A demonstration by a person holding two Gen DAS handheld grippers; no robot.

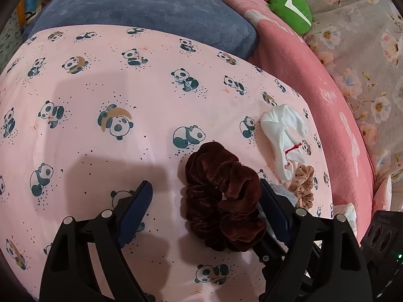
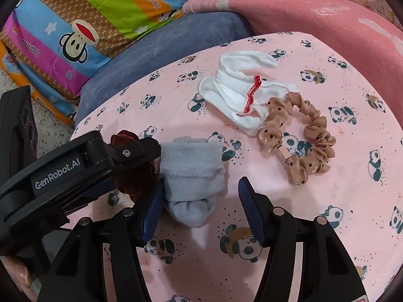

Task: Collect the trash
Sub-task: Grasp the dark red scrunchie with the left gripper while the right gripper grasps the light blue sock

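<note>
A dark brown velvet scrunchie (image 1: pixel 221 201) lies on the pink panda-print sheet (image 1: pixel 88 95). My left gripper (image 1: pixel 204 187) is open around it. The scrunchie rests against the right finger and stands clear of the left one. In the right wrist view a rolled pale grey sock (image 2: pixel 191 176) sits between the open fingers of my right gripper (image 2: pixel 201 182), against the left pad and apart from the right pad. Beyond it lie a white sock with a red thread (image 2: pixel 239 88) and a tan dotted scrunchie (image 2: pixel 302 138). The brown scrunchie (image 2: pixel 131 176) shows partly behind the left tool's black housing (image 2: pixel 63 173).
A blue-grey cushion (image 1: pixel 151 7) borders the sheet at the back. A pink blanket (image 1: pixel 314 75) rises along the right side, with a green plush (image 1: pixel 292 10) and a floral cloth (image 1: pixel 365 37) past it. A striped monkey-print quilt (image 2: pixel 88 25) lies at the back left.
</note>
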